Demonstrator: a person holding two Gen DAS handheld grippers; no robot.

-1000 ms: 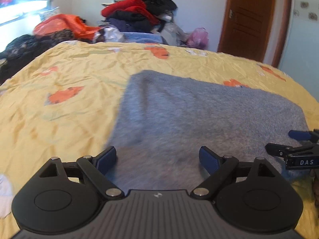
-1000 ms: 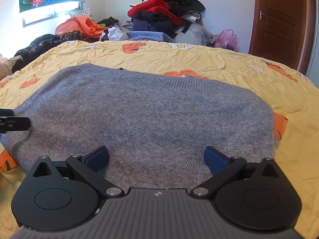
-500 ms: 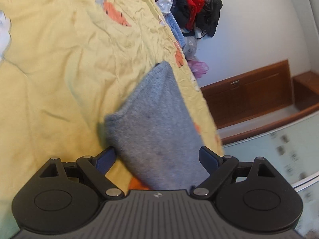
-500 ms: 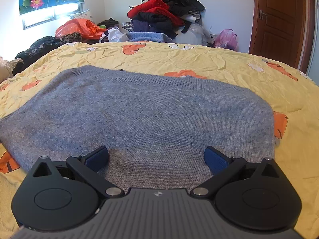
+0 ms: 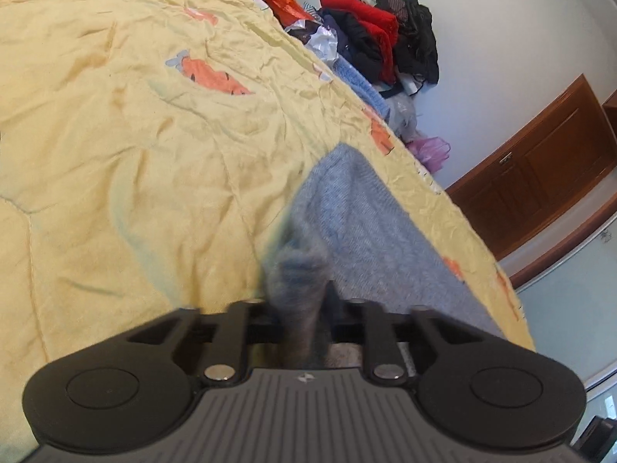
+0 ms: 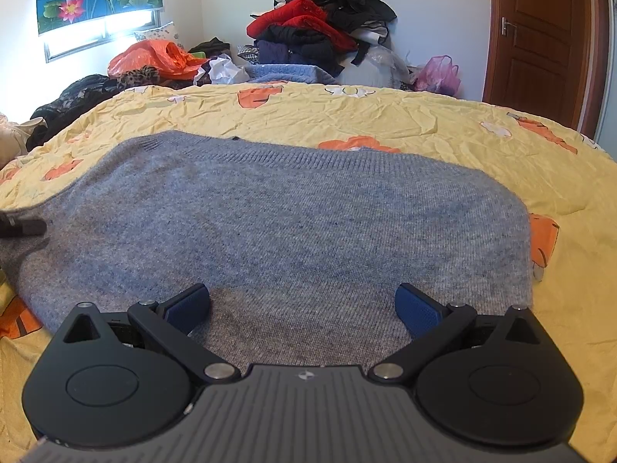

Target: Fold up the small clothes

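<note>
A grey knit sweater (image 6: pixel 293 223) lies spread flat on the yellow bedspread (image 6: pixel 385 115). My right gripper (image 6: pixel 302 308) is open over the sweater's near edge, its blue pads apart above the cloth. My left gripper (image 5: pixel 302 308) is shut on the sweater's left edge; a pinched bunch of grey knit (image 5: pixel 299 270) stands up between its closed fingers. The rest of the sweater (image 5: pixel 370 223) runs away from it across the bed. The left gripper's tip (image 6: pixel 21 227) shows at the sweater's left edge in the right wrist view.
A pile of red, black and blue clothes (image 6: pixel 320 34) sits beyond the bed's far edge, with an orange bag (image 6: pixel 154 58) to its left and a pink bag (image 6: pixel 439 73) to its right. A brown door (image 6: pixel 540 38) stands at the far right.
My left gripper has turned to the sweater's left edge and closed on it, bunching the knit. My right gripper has stayed open and still.
</note>
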